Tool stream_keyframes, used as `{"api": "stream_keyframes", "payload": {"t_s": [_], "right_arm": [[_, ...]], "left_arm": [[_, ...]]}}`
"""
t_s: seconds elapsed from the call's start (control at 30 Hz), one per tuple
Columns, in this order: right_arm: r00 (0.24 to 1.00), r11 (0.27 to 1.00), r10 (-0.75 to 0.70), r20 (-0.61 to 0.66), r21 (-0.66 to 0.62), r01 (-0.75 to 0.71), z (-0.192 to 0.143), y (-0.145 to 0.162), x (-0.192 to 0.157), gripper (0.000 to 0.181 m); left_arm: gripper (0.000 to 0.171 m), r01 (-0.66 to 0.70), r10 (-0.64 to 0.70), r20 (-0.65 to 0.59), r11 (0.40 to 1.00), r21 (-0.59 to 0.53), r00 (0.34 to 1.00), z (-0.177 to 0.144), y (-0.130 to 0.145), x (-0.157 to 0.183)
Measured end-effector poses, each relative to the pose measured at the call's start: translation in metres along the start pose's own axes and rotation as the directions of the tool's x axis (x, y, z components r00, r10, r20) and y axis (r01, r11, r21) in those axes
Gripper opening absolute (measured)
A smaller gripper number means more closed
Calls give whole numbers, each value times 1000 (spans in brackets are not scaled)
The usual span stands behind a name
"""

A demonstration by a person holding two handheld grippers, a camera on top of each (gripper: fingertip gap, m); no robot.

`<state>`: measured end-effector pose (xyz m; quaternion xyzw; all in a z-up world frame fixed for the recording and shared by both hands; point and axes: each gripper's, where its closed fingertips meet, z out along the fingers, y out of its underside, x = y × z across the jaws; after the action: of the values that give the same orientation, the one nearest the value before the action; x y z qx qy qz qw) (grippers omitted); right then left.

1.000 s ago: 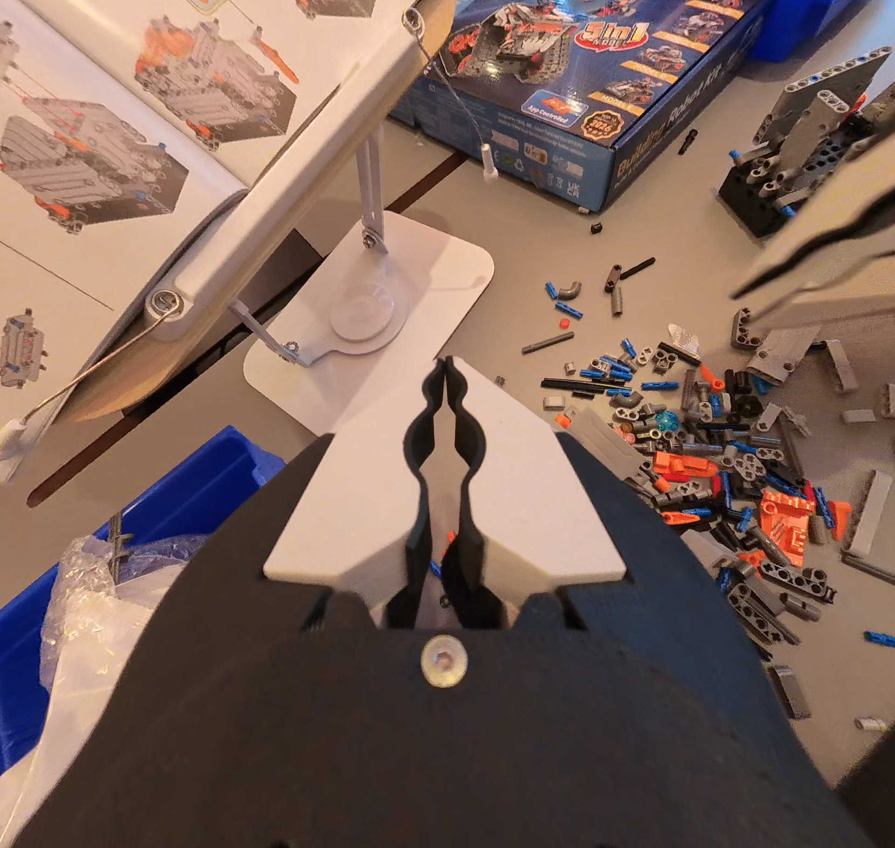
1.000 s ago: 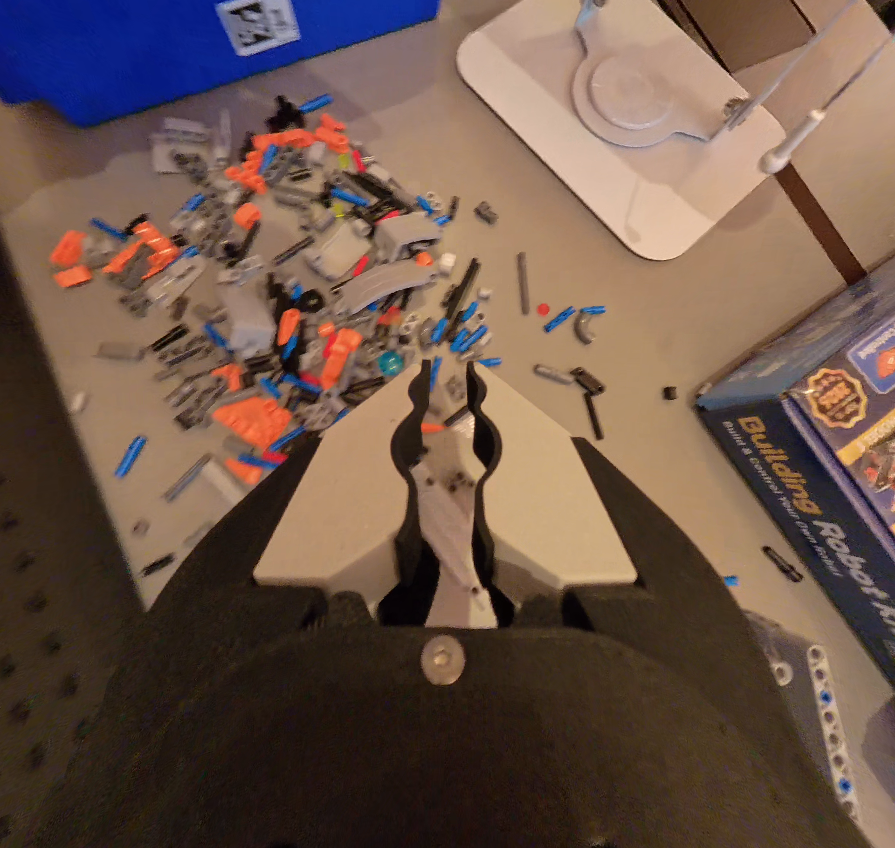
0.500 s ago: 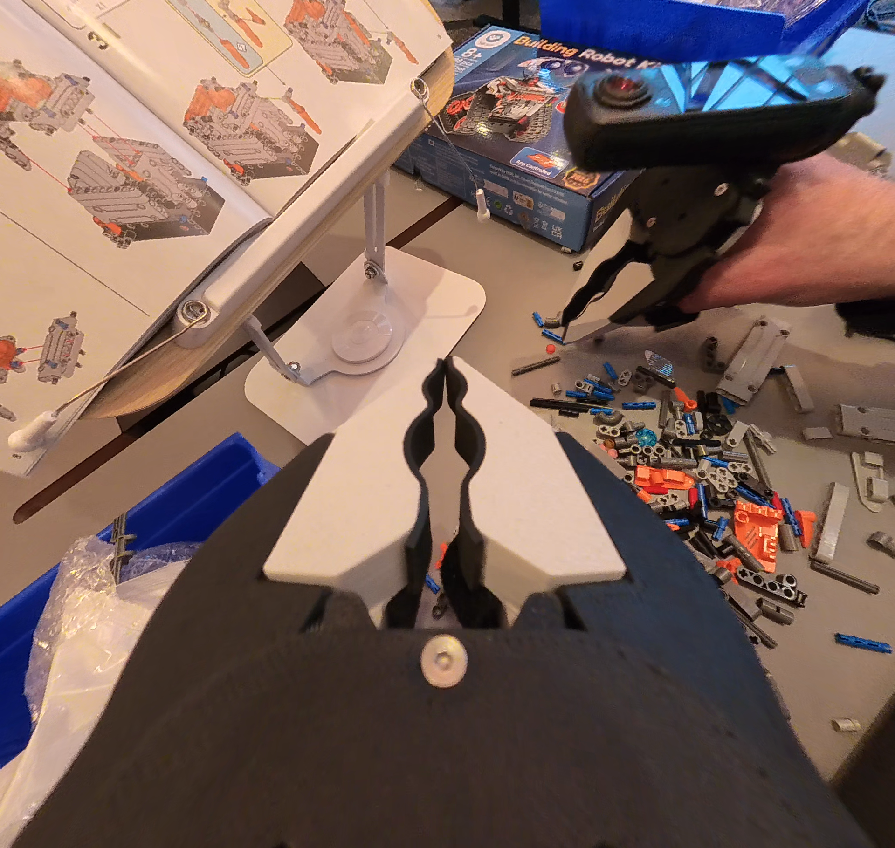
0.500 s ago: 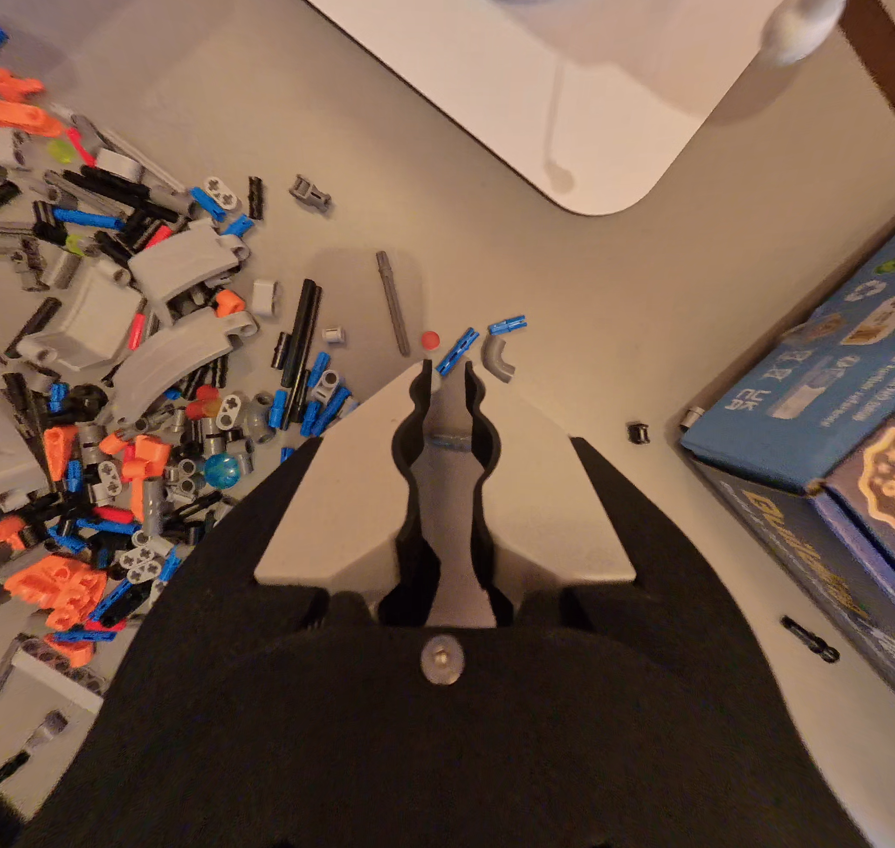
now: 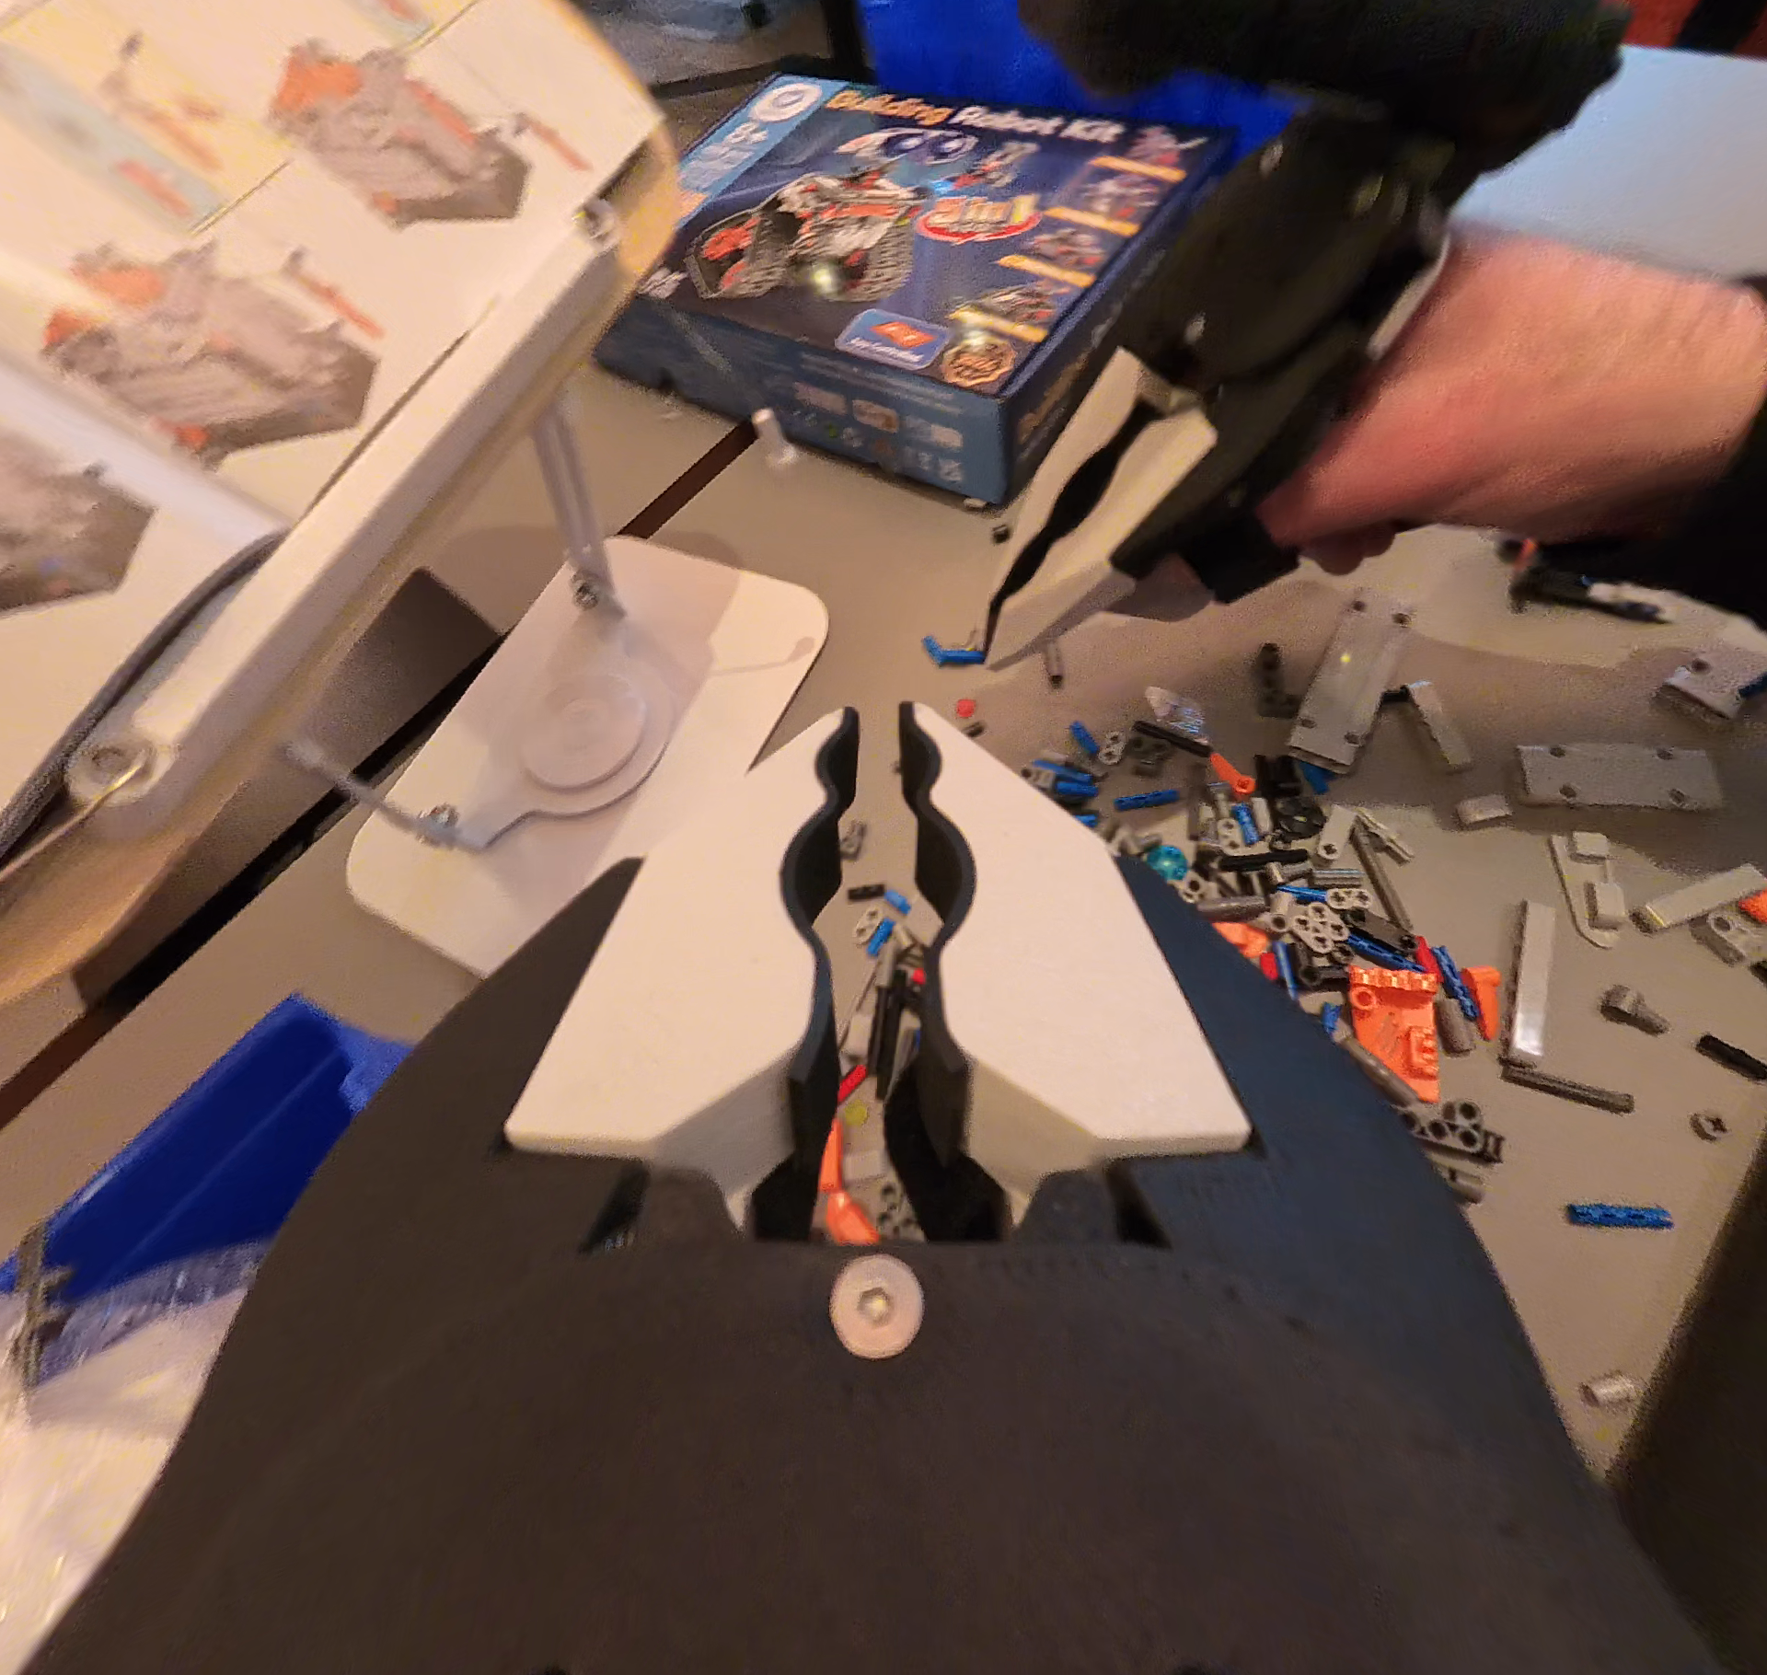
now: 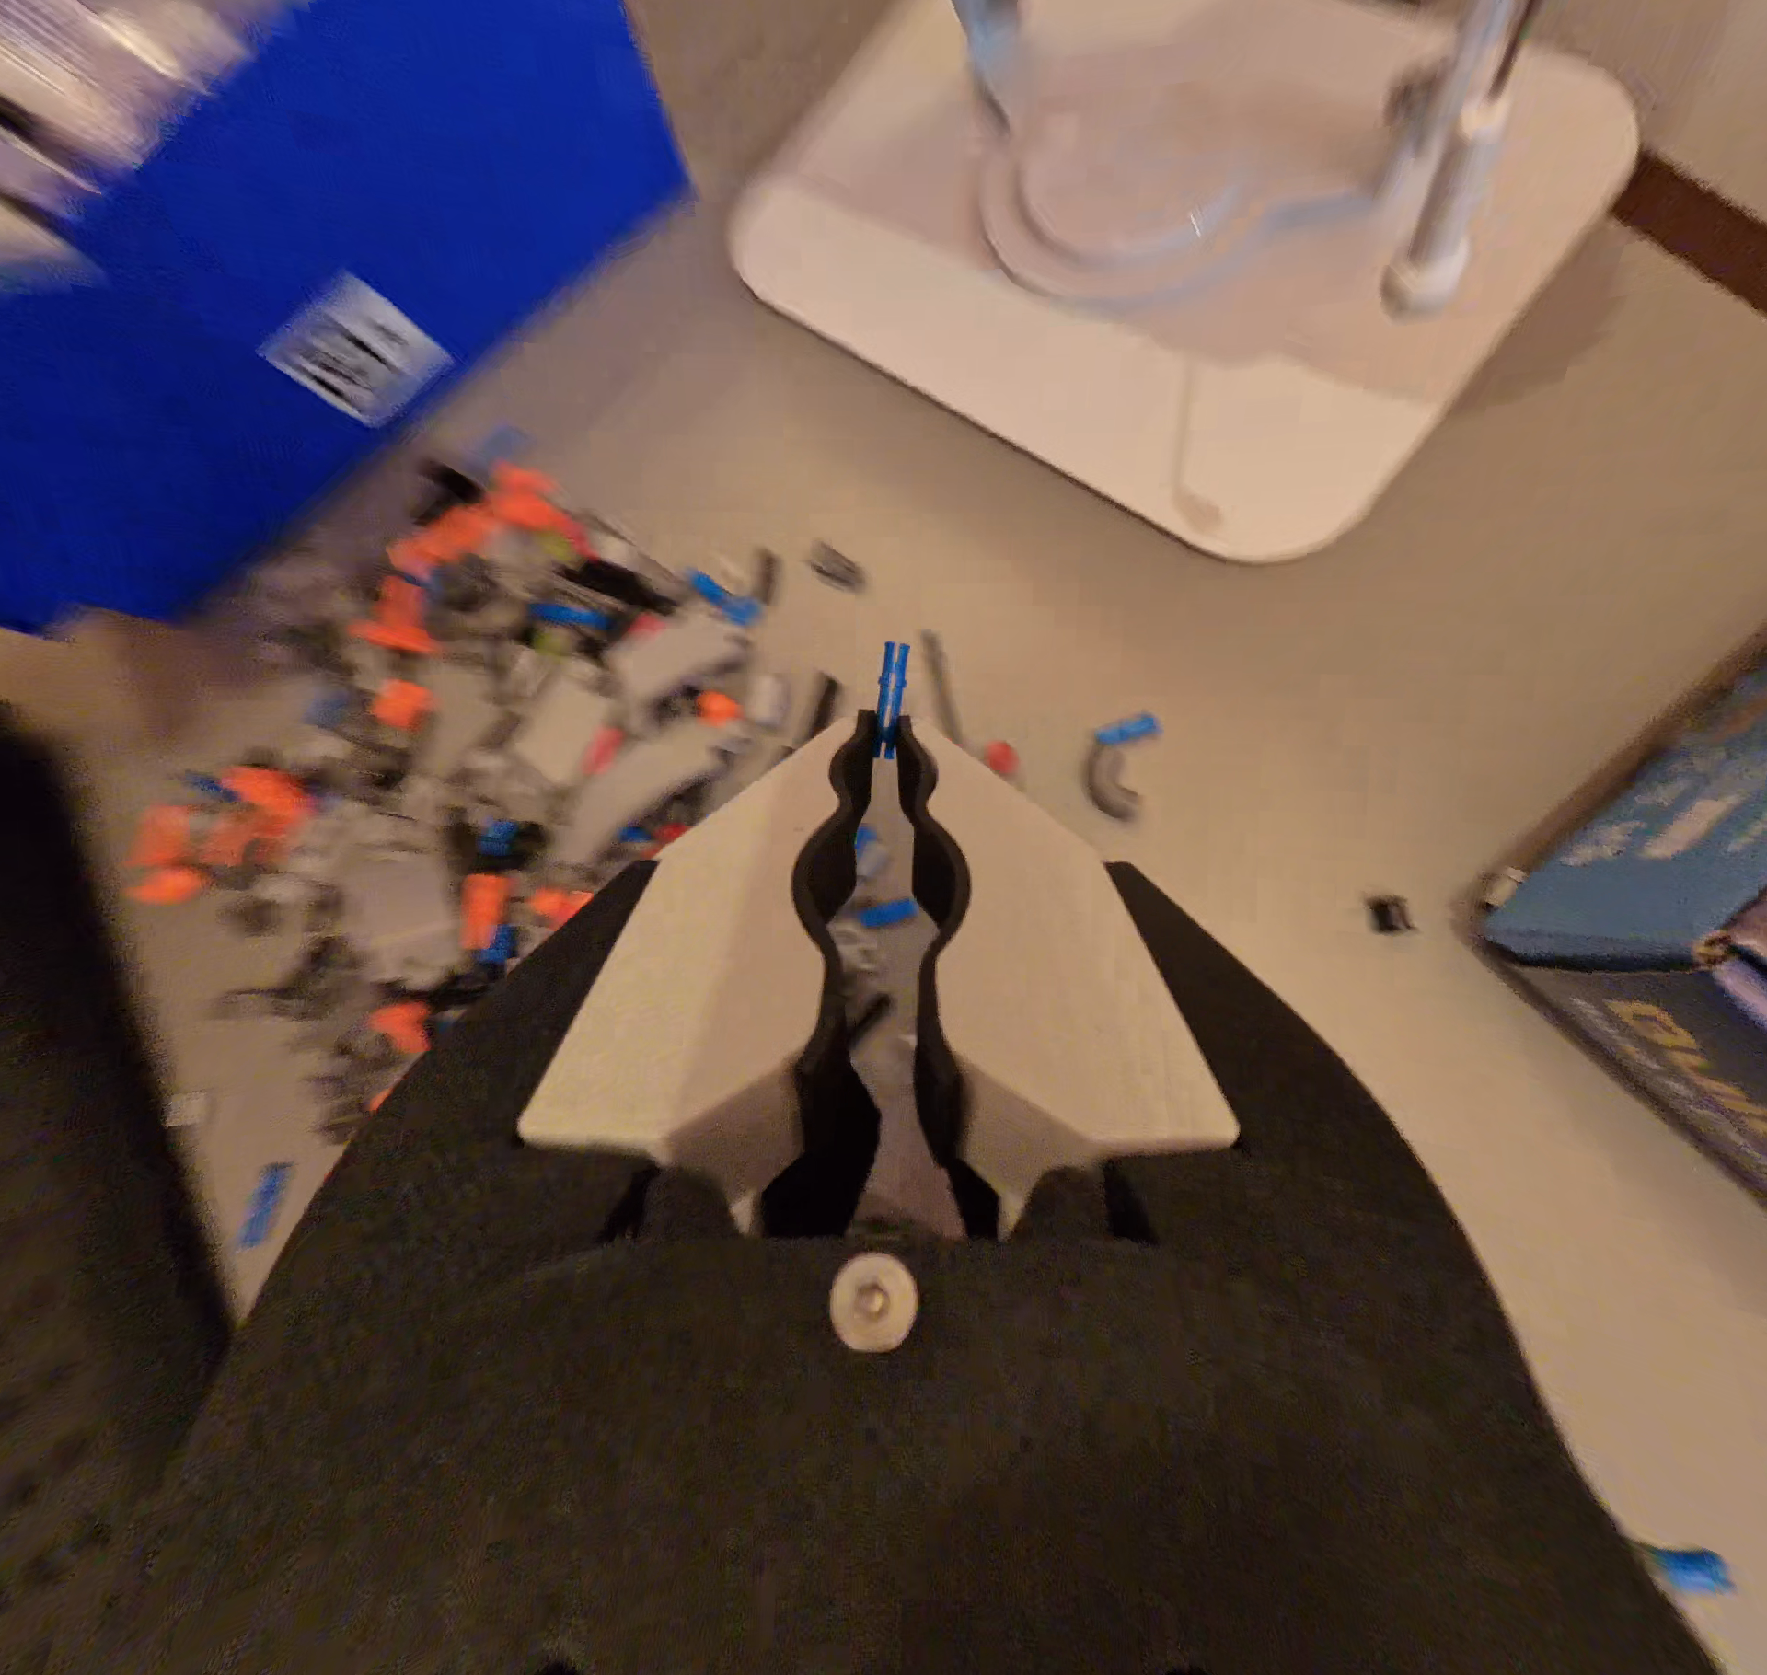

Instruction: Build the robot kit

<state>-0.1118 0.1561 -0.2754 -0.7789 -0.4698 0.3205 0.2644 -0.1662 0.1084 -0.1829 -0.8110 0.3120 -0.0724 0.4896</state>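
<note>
The right tool [image 6: 885, 732] pinched a small blue pin [image 6: 891, 690] at its tips above the tabletop [image 6: 1004, 596], while the left tool [image 5: 878, 719], slightly spread, hovered empty near the scattered parts pile [image 5: 1319, 912].

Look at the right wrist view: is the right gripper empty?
No, the right gripper is closed on a small blue pin that sticks out past its fingertips.

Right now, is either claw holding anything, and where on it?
The right gripper pinches a small blue pin by its lower end. The left gripper holds nothing.
</note>
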Motion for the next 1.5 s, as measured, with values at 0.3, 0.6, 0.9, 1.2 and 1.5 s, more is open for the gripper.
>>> {"api": "stream_keyframes", "payload": {"t_s": [0.3,0.6,0.9,1.2,1.5], "right_arm": [[919,895,-8,395,413,-169,-104,-33,-85,2],[891,859,-2,453,457,-231,-122,-18,-93,1],[870,844,5,494,465,-269,-129,-9,-95,3],[865,828,23,501,476,-297,-134,-2,-92,2],[894,829,0,448,499,-250,-149,16,-91,3]], "left_arm": [[23,-316,319,5,936,155,948,18,-39,73],[15,-478,471,83,854,207,878,22,-55,108],[8,-622,602,160,768,151,782,24,-54,120],[8,-631,613,152,759,162,775,24,-54,127],[2,-602,604,65,768,218,794,25,-55,148]]}}
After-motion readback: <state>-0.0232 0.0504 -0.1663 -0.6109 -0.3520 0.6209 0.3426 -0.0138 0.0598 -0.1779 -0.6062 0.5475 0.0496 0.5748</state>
